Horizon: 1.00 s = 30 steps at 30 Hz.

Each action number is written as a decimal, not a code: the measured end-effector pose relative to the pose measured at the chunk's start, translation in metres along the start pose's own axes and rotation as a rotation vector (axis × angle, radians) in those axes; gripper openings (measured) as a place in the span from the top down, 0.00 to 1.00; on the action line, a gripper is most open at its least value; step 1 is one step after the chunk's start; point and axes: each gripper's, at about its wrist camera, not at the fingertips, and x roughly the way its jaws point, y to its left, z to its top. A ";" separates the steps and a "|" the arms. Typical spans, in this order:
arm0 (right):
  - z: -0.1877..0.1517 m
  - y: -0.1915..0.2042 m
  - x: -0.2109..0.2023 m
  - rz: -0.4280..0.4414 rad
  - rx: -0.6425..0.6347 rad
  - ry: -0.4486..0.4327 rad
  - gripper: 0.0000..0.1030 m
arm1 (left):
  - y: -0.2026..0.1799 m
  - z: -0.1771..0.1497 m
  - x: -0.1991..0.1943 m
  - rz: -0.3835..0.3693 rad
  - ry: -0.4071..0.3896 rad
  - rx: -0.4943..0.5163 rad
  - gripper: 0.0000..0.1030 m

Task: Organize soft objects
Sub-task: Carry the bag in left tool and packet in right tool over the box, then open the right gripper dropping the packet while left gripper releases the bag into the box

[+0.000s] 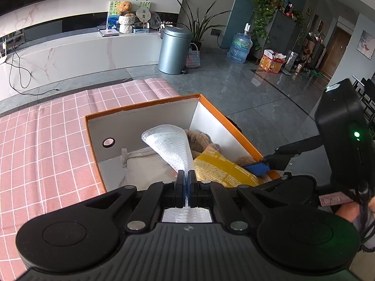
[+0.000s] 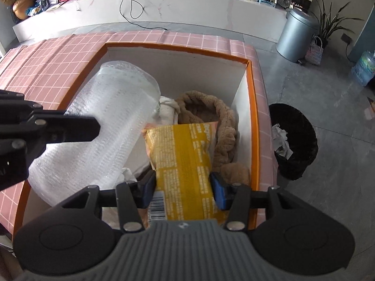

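Note:
An orange-rimmed white box [image 1: 143,104] [image 2: 254,117] sits on a pink checked cloth. My left gripper [image 1: 186,178] is shut on a roll of bubble wrap [image 1: 170,146] [image 2: 105,128] and holds it over the box's left part. My right gripper [image 2: 184,187] is open, its blue pads [image 2: 220,194] on either side of a yellow snack bag [image 2: 185,161] [image 1: 220,166] that lies in the box. A brown plush toy [image 2: 211,112] [image 1: 198,139] and a white cloth [image 2: 167,106] [image 1: 145,164] lie in the box behind them. The right gripper also shows in the left wrist view [image 1: 257,168].
A black waste bin [image 2: 295,140] with crumpled paper stands on the floor right of the box. A grey pedal bin [image 1: 174,50], a woven basket [image 1: 193,57] and a water jug [image 1: 240,48] stand farther off. A white marble bench [image 2: 164,0] runs along the far wall.

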 end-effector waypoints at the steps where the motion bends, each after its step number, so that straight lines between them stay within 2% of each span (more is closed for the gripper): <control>1: 0.000 0.002 -0.003 -0.006 -0.013 -0.007 0.50 | 0.000 0.000 0.000 0.000 0.000 0.001 0.99; 7: 0.000 0.004 -0.033 -0.033 -0.064 -0.068 0.42 | -0.002 0.000 0.000 0.002 0.004 0.002 0.99; 11: -0.006 -0.002 -0.053 -0.081 -0.082 -0.111 0.42 | -0.007 -0.003 0.001 -0.006 0.032 0.017 0.99; 15: -0.015 -0.013 -0.068 -0.138 -0.047 -0.162 0.42 | -0.018 -0.009 0.001 -0.024 0.071 0.062 0.99; 22: -0.038 -0.016 -0.075 -0.110 0.031 -0.173 0.42 | -0.044 -0.031 0.004 -0.054 0.158 0.156 0.99; 25: -0.045 -0.014 -0.074 -0.098 0.055 -0.171 0.42 | -0.050 -0.037 0.013 -0.036 0.200 0.183 0.98; 30: -0.053 -0.015 -0.074 -0.088 0.087 -0.165 0.42 | -0.051 -0.042 0.024 -0.030 0.242 0.169 0.95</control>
